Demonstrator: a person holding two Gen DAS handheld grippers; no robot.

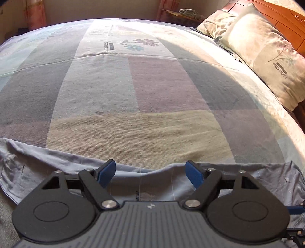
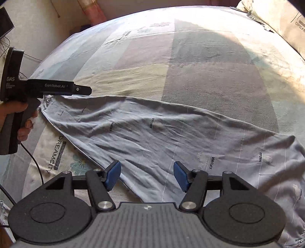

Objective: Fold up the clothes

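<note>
A pale blue-grey garment (image 2: pixel 152 133) with thin white lines and small black lettering lies stretched and wrinkled across the bed, from the left end to the lower right. My right gripper (image 2: pixel 146 169) hovers open over its near edge with nothing between the blue pads (image 2: pixel 112 175). In the left wrist view the garment (image 1: pixel 148 183) runs as a strip along the bottom. My left gripper (image 1: pixel 150 167) is open just above its far edge. Seen from the side, the left gripper (image 2: pixel 83 90) sits at the garment's left end, held by a hand (image 2: pixel 24 131).
The patchwork bedsheet (image 1: pixel 133 95) covers the whole bed beyond the garment. Two flowered pillows (image 1: pixel 266 63) lean on a wooden headboard (image 1: pixel 282 17) at the right. A black cable (image 2: pixel 36 164) trails from the left gripper's handle across the sheet.
</note>
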